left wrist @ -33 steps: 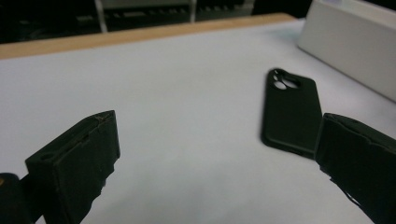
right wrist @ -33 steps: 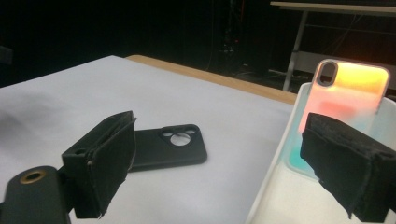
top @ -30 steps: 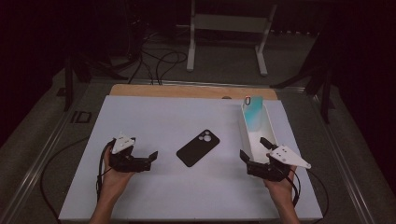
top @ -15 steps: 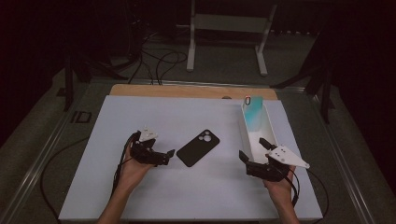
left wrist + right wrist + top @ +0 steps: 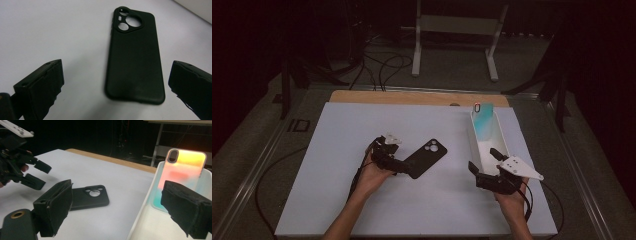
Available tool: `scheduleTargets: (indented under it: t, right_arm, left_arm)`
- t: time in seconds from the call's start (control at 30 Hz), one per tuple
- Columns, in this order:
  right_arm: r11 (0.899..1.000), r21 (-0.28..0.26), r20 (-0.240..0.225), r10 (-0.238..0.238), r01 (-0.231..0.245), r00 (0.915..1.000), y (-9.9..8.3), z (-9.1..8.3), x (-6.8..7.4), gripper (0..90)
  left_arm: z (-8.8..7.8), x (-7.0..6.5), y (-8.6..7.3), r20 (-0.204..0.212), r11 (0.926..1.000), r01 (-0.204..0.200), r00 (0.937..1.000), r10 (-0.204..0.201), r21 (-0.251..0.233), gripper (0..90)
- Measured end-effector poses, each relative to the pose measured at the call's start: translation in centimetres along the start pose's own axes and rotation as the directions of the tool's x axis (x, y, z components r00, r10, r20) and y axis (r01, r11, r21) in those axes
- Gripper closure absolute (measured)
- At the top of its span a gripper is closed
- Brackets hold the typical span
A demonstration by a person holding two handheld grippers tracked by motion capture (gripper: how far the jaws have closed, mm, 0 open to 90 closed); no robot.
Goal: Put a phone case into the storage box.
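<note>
Left gripper (image 5: pixel 408 170), jaws spread wide and holding nothing, sits at the near end of the black phone case (image 5: pixel 136 55) lying flat on the white table (image 5: pixel 337 150), so we should centre the case between both jaws before closing.

Phone case (image 5: pixel 426 157) left of tray (image 5: pixel 501 145)

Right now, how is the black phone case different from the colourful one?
The black phone case lies flat on the white table; the colourful phone case stands leaning inside the white tray. The black one is dark all over; the colourful one shades from orange to teal. Both have camera cutouts.
</note>
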State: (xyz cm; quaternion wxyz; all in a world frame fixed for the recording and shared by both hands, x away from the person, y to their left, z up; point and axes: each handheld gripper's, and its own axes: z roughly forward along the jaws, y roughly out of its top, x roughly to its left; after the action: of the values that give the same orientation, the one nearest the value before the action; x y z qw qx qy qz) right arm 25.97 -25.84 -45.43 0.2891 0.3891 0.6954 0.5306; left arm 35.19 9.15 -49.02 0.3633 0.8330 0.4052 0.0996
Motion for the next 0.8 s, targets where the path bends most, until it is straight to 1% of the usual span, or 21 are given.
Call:
scheduleTargets:
  t: [0.03,0.17,0.23,0.27,0.37,0.53,0.67,0.7,0.8]
  right_arm:
    - [1.0,-0.002,0.001,0.001,-0.001,1.0,0.0,0.0,0.0,10.3]
    - [1.0,-0.001,0.002,0.002,-0.002,1.0,0.0,0.0,-0.1,10.3]
    - [1.0,-0.001,0.002,0.001,-0.001,1.0,0.0,0.0,-0.1,10.3]
    - [1.0,0.0,0.002,0.0,0.0,1.0,0.0,0.0,-0.1,10.3]
    - [1.0,0.001,0.004,0.0,0.0,1.0,-0.1,0.1,-0.1,10.3]
    - [1.0,-0.001,0.005,0.0,0.0,1.0,-0.1,0.0,-0.1,10.3]
    - [1.0,0.0,0.006,0.0,0.0,1.0,-0.1,0.0,-0.1,10.3]
    - [1.0,0.0,0.006,0.001,-0.001,1.0,-0.1,0.0,-0.1,10.3]
    - [1.0,0.0,0.004,0.001,-0.001,1.0,-0.1,0.1,-0.1,10.3]
  left_arm:
    - [0.3,0.0,0.1,0.006,1.0,-0.001,1.0,0.001,0.007,0.6]
    - [1.6,-0.2,0.4,0.009,0.9989,-0.011,0.9999,0.01,0.046,0.6]
    - [2.1,-0.4,0.5,0.02,0.998,-0.011,0.9998,0.009,0.062,0.6]
    - [2.4,-0.5,0.6,0.026,0.9972,-0.018,0.9995,0.016,0.073,0.6]
    - [3.4,-0.8,0.5,0.057,0.9951,-0.019,0.9983,0.014,0.097,0.6]
    - [4.4,-1.1,0.4,0.06,0.9903,-0.037,0.9978,0.029,0.134,0.6]
    - [4.8,-1.3,0.4,0.057,0.9889,-0.039,0.9979,0.031,0.143,0.6]
    - [4.9,-1.5,0.4,0.05,0.9868,-0.057,0.9975,0.05,0.151,0.6]
    - [5.0,-1.6,0.5,0.045,0.9844,-0.074,0.9967,0.067,0.16,0.6]
